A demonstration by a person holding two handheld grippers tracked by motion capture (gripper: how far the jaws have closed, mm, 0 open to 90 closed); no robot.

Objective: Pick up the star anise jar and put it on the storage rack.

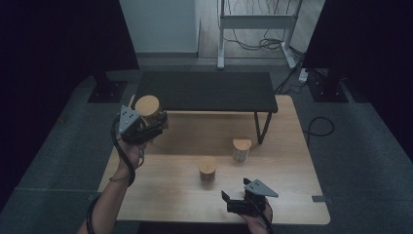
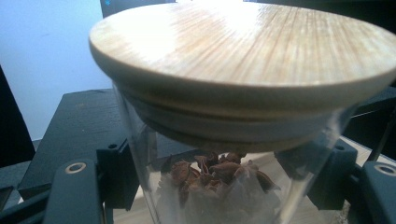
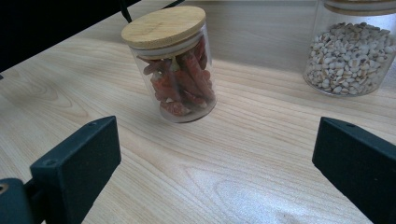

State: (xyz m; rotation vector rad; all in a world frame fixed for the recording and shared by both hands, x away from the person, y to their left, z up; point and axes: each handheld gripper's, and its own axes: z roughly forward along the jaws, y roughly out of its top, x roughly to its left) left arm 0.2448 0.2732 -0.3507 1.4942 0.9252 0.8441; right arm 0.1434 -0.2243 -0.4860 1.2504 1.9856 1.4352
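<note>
Lidded glass jar of star anise, aloft

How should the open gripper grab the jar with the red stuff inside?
Grip the red-filled jar around its glass wall, below the wooden lid. It stands upright on the table, so the right gripper should probably come level from the side, one finger on each side.

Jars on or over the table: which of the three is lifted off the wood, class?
The jar of star anise, clamped in the left tongs. The red-chilli jar and the pale-grain jar stand on the table.
</note>
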